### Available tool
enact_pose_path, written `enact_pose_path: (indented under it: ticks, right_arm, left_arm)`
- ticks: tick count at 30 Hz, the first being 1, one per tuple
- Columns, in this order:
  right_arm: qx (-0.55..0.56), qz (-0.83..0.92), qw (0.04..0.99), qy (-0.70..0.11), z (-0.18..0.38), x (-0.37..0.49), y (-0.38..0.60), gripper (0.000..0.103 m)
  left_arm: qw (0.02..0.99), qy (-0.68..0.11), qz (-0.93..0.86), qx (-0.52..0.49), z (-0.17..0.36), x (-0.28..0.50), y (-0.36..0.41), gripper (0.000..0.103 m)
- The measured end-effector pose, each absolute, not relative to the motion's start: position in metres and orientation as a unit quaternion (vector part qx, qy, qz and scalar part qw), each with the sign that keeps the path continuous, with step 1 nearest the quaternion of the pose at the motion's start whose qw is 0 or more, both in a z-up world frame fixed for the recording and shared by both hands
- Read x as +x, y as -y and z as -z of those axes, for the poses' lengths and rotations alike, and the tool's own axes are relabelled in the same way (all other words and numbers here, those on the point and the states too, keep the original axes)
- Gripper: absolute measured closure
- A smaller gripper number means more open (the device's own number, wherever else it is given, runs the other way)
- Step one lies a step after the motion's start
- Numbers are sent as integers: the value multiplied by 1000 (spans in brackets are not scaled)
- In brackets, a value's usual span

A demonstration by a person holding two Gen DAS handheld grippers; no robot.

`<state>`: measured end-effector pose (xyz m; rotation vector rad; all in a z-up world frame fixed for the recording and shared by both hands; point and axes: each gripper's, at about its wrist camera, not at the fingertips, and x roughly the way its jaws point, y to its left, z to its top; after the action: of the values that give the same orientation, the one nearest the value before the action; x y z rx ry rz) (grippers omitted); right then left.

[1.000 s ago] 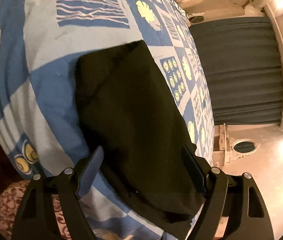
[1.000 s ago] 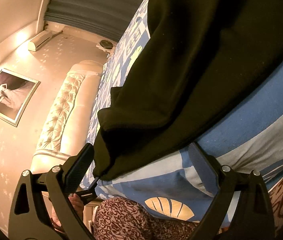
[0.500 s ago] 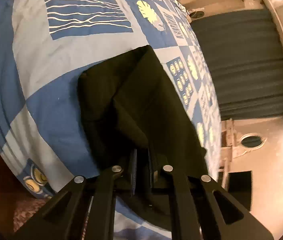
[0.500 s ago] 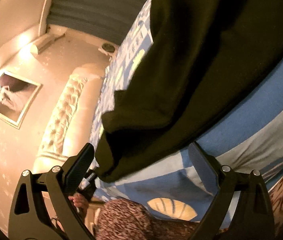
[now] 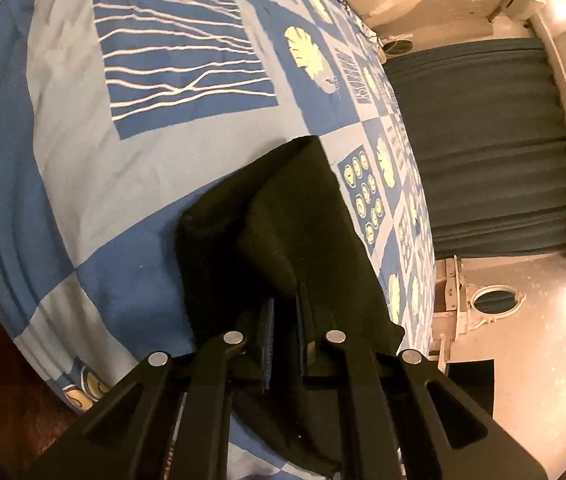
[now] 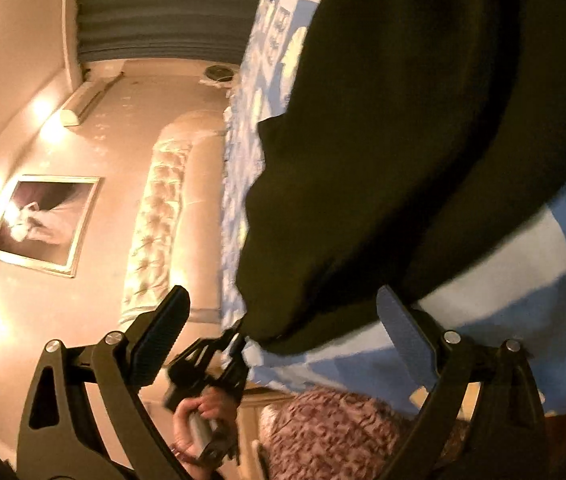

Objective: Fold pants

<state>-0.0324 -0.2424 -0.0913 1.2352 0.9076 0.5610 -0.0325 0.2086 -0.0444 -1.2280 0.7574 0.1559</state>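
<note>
**A:** On the patterned blue bedspread [image 5: 83, 168] our black pants [image 5: 303, 248] lie near the edge closest to us, already doubled over at least once. What's new since a second ago?

**B:** Our left gripper [image 5: 283, 320]. A second ago its fingers stood wide over the cloth; half a second ago they had pinched together, and now they are clamped on a ridge of the near fabric, which rises into a peak between them. We judge that the lift for the next fold has begun.

**A:** And our right gripper [image 6: 283, 332]?

**B:** Wide apart and holding nothing, as it was in both earlier views. It hovers just off the hem [image 6: 283, 332] at the bed's edge, with the view blurred. For a two-handed fold we would need it to take that corner.

**A:** What can't we make out?

**B:** How many layers the left gripper holds: the cloth is too dark to show seams. From the right wrist the pants [image 6: 423, 120] run out of the picture above, so we cannot see their far end. Through that same view the left gripper [image 6: 239, 340] meets the hem, but its tips are lost against the black fabric.
</note>
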Motion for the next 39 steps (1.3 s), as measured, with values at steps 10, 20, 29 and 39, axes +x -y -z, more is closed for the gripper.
enact_pose_path:
  ticks: [10, 20, 29, 39]
  right_arm:
    - [555, -209, 691, -414, 101, -21, 235, 55]
    - [520, -211, 713, -420, 97, -17, 221, 87]
    - [467, -252, 737, -418, 70, -30, 202, 91]
    - [473, -248, 717, -448, 98, -35, 201, 73]
  left_arm:
    - [731, -366, -71, -572, 60, -33, -206, 90]
    - [755, -347, -57, -554, 51, -28, -210, 94]
    - [789, -320, -61, -521, 25, -43, -221, 94]
    - [770, -354, -44, -529, 62, -38, -233, 90]
